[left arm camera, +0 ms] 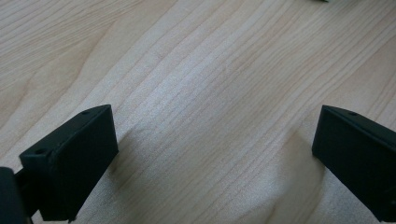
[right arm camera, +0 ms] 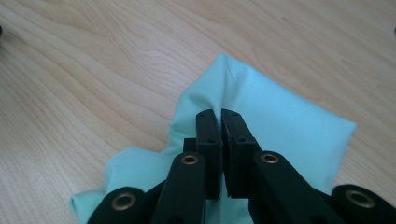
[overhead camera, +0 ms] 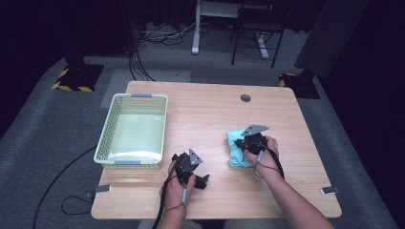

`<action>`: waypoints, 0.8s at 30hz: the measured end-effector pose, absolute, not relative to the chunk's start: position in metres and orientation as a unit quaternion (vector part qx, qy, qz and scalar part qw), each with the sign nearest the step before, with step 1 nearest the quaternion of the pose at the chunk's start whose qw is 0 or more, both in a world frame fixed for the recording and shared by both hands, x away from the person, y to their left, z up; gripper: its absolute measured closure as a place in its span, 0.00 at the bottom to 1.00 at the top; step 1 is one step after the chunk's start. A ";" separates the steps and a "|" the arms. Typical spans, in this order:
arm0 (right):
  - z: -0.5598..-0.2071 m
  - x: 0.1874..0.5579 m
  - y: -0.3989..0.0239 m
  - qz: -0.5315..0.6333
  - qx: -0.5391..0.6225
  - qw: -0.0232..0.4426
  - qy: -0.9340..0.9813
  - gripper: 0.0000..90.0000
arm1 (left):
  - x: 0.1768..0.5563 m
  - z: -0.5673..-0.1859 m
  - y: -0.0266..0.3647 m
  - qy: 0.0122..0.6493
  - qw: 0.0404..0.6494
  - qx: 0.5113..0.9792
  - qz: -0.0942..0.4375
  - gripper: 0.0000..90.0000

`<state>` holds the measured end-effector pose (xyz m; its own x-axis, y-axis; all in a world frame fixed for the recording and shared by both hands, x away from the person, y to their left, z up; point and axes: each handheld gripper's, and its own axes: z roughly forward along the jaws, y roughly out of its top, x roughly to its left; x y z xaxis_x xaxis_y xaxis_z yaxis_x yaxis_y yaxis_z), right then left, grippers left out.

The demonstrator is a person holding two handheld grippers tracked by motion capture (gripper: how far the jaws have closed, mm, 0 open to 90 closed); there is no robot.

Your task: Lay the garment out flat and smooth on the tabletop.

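Note:
A folded turquoise cloth (overhead camera: 235,153) lies right of the table's middle. My right gripper (overhead camera: 247,141) rests on top of it. In the right gripper view the jaws are pressed together at the tips (right arm camera: 220,114), pinching a raised fold of the cloth (right arm camera: 285,123), which bunches up around them. My left gripper (overhead camera: 200,182) is held low near the front edge, left of the cloth and apart from it. In the left gripper view its jaws stand wide apart (left arm camera: 215,154) over bare wood, with nothing between them.
A pale green plastic basket (overhead camera: 106,136) sits on the left side of the wooden table (overhead camera: 210,112). A round cable hole (overhead camera: 245,98) is near the back edge. Cables trail off the front left corner. A chair and desk legs stand on the floor beyond.

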<state>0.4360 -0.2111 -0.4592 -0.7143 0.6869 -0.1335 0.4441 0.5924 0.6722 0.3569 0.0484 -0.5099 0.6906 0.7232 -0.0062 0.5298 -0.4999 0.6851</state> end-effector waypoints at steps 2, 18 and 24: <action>-0.452 0.435 -0.217 0.328 0.323 0.199 0.865 0.97 | 0.357 -0.510 0.048 0.367 0.340 0.854 0.142 0.00; -0.419 0.433 -0.283 0.374 0.357 0.213 0.829 0.96 | 0.357 -0.510 0.049 0.367 0.339 0.854 0.143 0.00; -0.420 0.434 -0.307 0.377 0.378 0.213 0.818 0.96 | 0.357 -0.510 0.049 0.367 0.339 0.854 0.143 0.00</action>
